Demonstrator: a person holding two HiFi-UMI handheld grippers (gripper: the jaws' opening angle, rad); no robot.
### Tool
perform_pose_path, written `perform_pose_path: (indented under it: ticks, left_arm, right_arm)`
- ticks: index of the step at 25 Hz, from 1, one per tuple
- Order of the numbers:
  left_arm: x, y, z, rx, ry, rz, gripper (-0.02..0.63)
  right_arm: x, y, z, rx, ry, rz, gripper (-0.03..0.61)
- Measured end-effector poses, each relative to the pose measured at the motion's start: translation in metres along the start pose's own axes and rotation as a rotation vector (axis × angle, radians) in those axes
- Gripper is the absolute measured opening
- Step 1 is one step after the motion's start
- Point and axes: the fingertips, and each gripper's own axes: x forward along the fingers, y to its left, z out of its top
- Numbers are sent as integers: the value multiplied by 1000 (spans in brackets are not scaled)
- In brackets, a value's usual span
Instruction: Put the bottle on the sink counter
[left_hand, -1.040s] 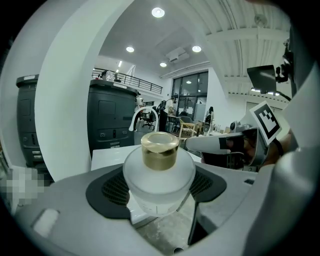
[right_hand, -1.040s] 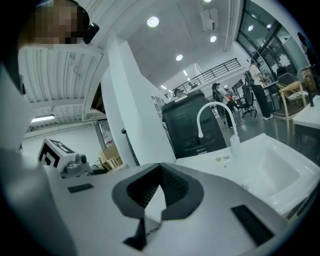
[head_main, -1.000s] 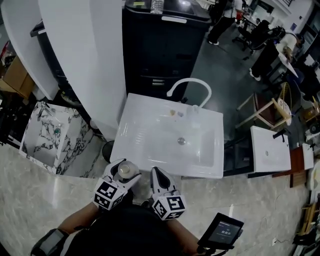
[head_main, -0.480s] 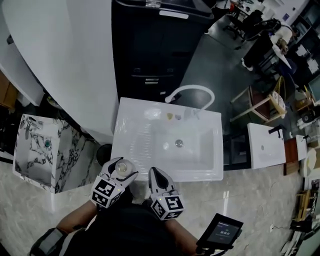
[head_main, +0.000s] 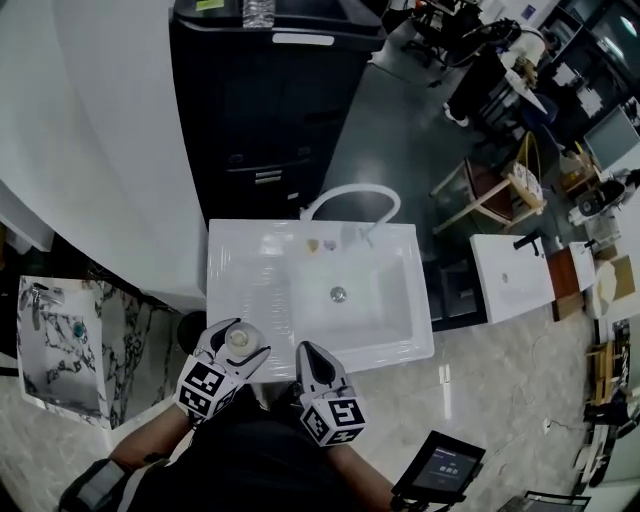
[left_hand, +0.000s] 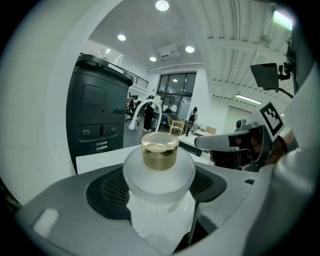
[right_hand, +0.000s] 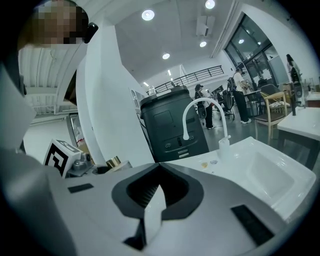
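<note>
sink (head_main: 250, 292) shifted left | left gripper (head_main: 237, 343) still clamps bottle (left_hand: 159, 167) | right gripper (head_main: 309, 352) closed

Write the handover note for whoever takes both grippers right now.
Left gripper: shut on the frosted white bottle with a gold cap, held upright.
Right gripper: shut, empty, beside the left one.
Things: in the head view the bottle is held at the front left corner of the white rectangular sink, near the flat ledge left of the basin.
Done: bottle grasped and at the sink.
Left: set it on that ledge, open the left jaws, withdraw.
</note>
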Motion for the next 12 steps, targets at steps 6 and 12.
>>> perform_pose_path:
  ticks: [6,12]
  left_arm:
    - [23,8,9,-7,10,13,336]
    - [36,18,19,-21,23,73,336]
  right_arm:
    - [19,-18,4,13,11,20,-5]
    - [50,-32,25,12,-2,95,-5]
